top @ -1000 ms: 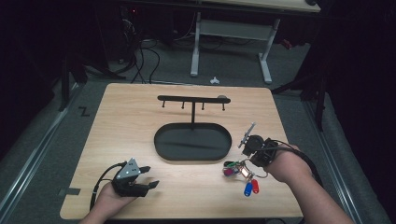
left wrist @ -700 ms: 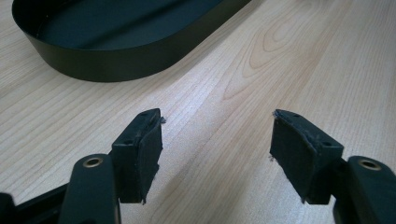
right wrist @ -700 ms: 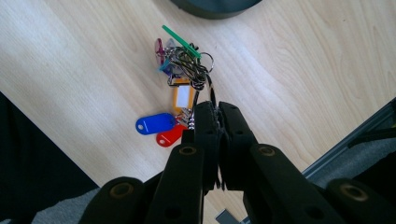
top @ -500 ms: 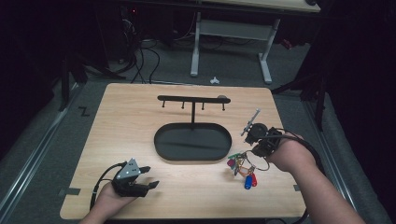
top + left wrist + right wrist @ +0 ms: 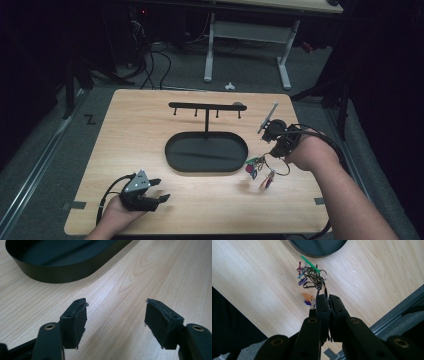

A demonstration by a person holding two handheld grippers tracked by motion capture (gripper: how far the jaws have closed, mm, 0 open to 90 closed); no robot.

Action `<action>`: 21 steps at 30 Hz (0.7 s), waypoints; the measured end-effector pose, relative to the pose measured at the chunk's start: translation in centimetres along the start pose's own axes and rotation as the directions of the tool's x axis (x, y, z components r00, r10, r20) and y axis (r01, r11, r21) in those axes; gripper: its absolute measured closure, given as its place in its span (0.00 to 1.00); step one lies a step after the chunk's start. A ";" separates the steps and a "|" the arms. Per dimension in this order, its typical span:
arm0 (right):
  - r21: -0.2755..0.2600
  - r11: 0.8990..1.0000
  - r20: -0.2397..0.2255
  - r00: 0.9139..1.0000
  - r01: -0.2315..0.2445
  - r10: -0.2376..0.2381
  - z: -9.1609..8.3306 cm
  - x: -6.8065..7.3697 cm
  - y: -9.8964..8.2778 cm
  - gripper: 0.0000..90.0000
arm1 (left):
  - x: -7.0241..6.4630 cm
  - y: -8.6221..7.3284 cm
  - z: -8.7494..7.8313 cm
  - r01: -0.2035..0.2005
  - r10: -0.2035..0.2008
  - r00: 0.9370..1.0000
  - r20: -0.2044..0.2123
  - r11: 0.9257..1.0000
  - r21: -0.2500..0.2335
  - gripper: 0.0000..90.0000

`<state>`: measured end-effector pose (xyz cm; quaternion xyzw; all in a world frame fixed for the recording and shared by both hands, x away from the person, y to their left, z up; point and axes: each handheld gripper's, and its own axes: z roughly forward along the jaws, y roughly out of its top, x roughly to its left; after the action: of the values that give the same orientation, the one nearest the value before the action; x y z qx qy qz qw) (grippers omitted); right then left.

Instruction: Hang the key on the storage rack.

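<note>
Currently right gripper (image 5: 325, 298) has its jaws clenched on the wire ring of a key bunch (image 5: 312, 277). Bunch hangs clear of the counter (image 5: 150, 125), off the right end of the oval black tray (image 5: 206, 152), in front of the hook rack (image 5: 206, 106) that stands in the tray. Left gripper (image 5: 159, 190) rests low on the near-left counter, jaws released, nothing between them.

Handling, as I read it:
- Light load, but loose. Several keys and coloured tags on linked rings, so it will swing and rotate under the grip.
- Ring is thin stiff metal wire, slick against the pads. A grip on the wire alone can let it pivot or slip sideways.
- Not fragile. A drop onto the counter costs a re-pick, nothing more.
- Best hold looks like the big ring, as now, with the dangling mass straight below.
- If the rack hooks are the goal, an open span of the ring has to face the hook. Cannot tell from these views how much span is free past the jaws.
- Move slow, let the swing damp before fine placement.
</note>
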<state>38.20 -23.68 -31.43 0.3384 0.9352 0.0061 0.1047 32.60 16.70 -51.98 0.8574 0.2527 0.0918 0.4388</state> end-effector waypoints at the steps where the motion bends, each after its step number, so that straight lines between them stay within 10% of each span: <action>1: -0.002 1.000 0.003 1.000 0.004 -0.004 -0.2 -0.2 0.3 0.97 | 0.0 0.0 -0.1 0.000 0.000 1.000 0.001 1.000 0.003 0.38; 21: -0.015 1.000 -0.001 1.000 0.015 -0.015 -1.6 -1.5 4.4 0.97 | 0.2 -1.0 -1.1 0.027 -0.027 0.999 -0.027 1.000 0.003 0.38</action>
<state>41.74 -21.15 -29.20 0.3306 0.9377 0.0125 0.1066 31.98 18.07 -52.12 0.8532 0.2704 0.0971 0.4352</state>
